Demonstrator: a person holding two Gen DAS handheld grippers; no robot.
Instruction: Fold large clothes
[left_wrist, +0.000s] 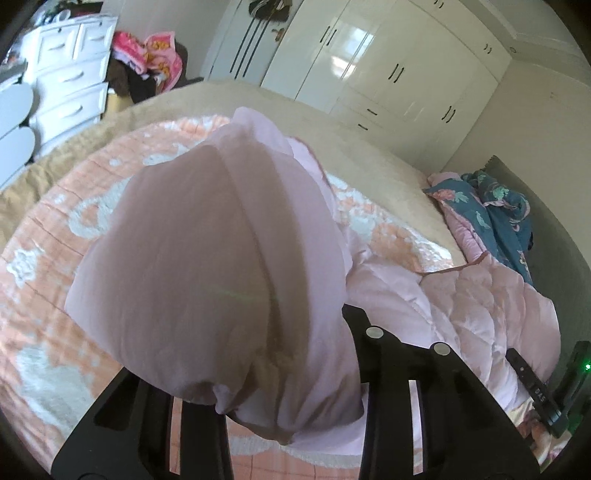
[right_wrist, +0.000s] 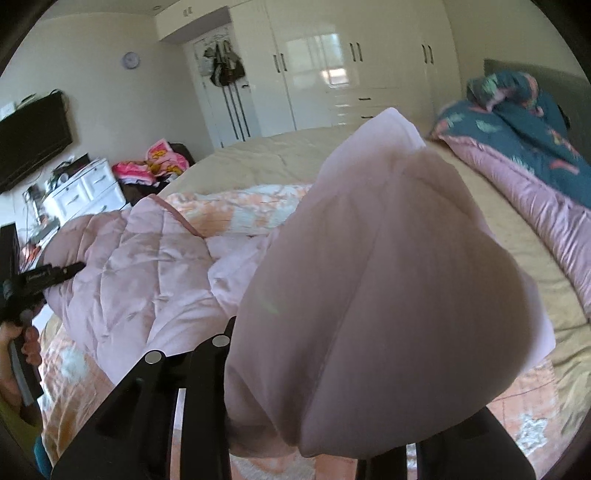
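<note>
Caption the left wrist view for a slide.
Left gripper shut on a pale pink garment, lifting it above the peach patterned bedspread.

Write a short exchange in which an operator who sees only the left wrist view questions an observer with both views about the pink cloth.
Operator: Does the other gripper have the cloth too?
Observer: Yes. The pale pink cloth is bunched between the fingers of the right hand-held gripper.
Operator: What holds my gripper?
Observer: A bare hand grips the handle of the left hand-held gripper.
Operator: Anything on the wall behind it?
Observer: A dark television hangs there.
</note>
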